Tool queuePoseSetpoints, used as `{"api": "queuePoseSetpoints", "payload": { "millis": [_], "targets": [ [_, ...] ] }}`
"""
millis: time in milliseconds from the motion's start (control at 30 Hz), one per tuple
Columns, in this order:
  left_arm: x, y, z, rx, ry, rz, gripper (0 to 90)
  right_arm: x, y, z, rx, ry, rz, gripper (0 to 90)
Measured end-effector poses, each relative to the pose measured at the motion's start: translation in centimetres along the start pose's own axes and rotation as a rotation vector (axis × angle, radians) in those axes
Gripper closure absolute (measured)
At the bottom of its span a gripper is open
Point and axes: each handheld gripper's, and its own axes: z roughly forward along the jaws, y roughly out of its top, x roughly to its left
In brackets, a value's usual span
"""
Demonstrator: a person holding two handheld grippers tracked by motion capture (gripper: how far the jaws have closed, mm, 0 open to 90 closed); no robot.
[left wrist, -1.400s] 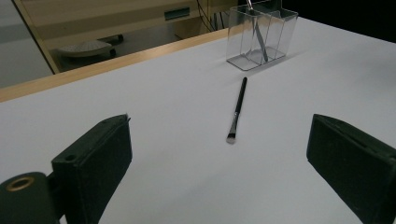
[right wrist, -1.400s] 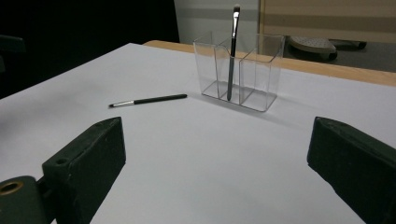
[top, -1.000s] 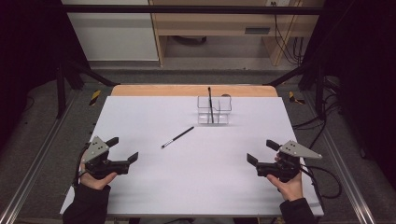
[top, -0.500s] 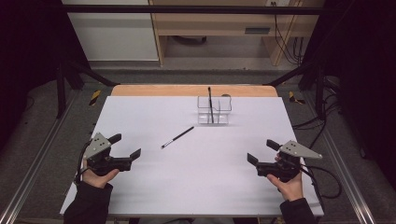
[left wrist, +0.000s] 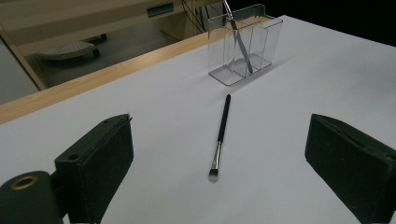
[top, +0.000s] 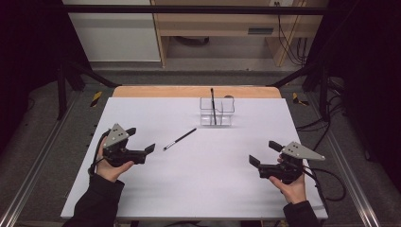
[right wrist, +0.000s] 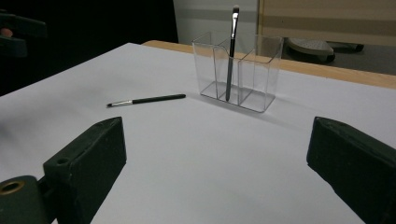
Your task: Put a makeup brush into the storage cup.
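A thin black makeup brush (top: 179, 139) lies loose on the white table (top: 198, 189), its bristle end pointing toward my left gripper (top: 142, 139). That gripper is open and empty, a short way left of the brush. In the left gripper view the brush (left wrist: 221, 133) lies straight ahead between the wide-apart jaws of my left gripper (left wrist: 223, 158). A clear plastic holder (top: 216, 112) with compartments stands at the back centre, with a second brush (top: 213, 105) upright in it. My right gripper (top: 262, 152) is open and empty at the front right, facing the holder (right wrist: 238, 74).
A wooden strip (top: 189, 91) runs along the table's far edge. Dark frame legs (top: 71, 75) and cables (top: 326, 127) flank the table. A light wooden shelf unit (top: 227, 28) stands beyond it on the floor.
My left gripper has moved forward and to the right, closer to the loose brush. The right gripper has stayed where it was.
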Motion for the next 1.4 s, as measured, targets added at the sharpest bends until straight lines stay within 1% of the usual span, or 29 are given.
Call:
{"api": "queuePoseSetpoints", "payload": {
  "millis": [133, 200, 300, 333, 467, 533, 567, 633, 733, 833, 1033, 1100, 1200, 1400],
  "targets": [
    [-0.2, 0.6, 1.2, 0.024, -0.007, 0.009, 7.8, 0.1, 0.1, 0.2, 0.003, 0.004, -0.005, 5.2],
    [-0.3, 1.1, 1.8, 0.040, -0.011, 0.022, 7.8, 0.2, 0.1, 0.2, 0.003, 0.006, -0.012, 5.2],
    [-0.5, 1.8, 2.7, 0.056, -0.014, 0.034, 8.2, 0.2, 0.1, 0.2, 0.003, 0.007, -0.010, 5.4],
    [-0.6, 2.1, 3.0, 0.067, -0.014, 0.042, 8.3, 0.2, 0.1, 0.2, 0.000, 0.008, -0.008, 5.4],
    [-0.9, 2.9, 4.1, 0.092, -0.019, 0.052, 8.7, 0.2, 0.1, 0.1, 0.000, 0.010, -0.010, 5.5],
    [-1.1, 3.3, 4.8, 0.116, -0.021, 0.069, 8.8, 0.2, 0.1, 0.2, -0.001, 0.011, -0.009, 5.5],
    [-1.2, 3.5, 5.1, 0.121, -0.020, 0.070, 8.8, 0.2, 0.1, 0.2, 0.000, 0.013, -0.008, 5.5],
    [-1.5, 3.9, 5.8, 0.149, -0.024, 0.094, 8.9, 0.3, 0.1, 0.2, -0.001, 0.012, -0.009, 5.5],
    [-1.9, 4.3, 6.9, 0.172, -0.036, 0.102, 9.2, 0.3, 0.1, 0.1, -0.001, 0.013, -0.011, 5.5],
    [-2.3, 4.5, 7.8, 0.195, -0.043, 0.112, 9.5, 0.3, 0.2, 0.1, -0.007, 0.016, -0.008, 5.5],
    [-2.8, 4.6, 10.0, 0.263, -0.057, 0.131, 9.9, 0.3, 0.2, 0.0, -0.010, 0.019, -0.008, 5.5],
    [-2.8, 4.6, 10.5, 0.281, -0.061, 0.134, 10.4, 0.3, 0.2, 0.1, -0.008, 0.018, -0.010, 5.5],
    [-2.9, 4.5, 11.4, 0.315, -0.060, 0.154, 10.4, 0.4, 0.2, 0.0, -0.008, 0.019, -0.007, 5.6],
    [-2.5, 4.1, 13.3, 0.375, -0.054, 0.144, 12.6, 0.3, 0.2, 0.0, -0.009, 0.022, -0.010, 5.7]
  ]
}}
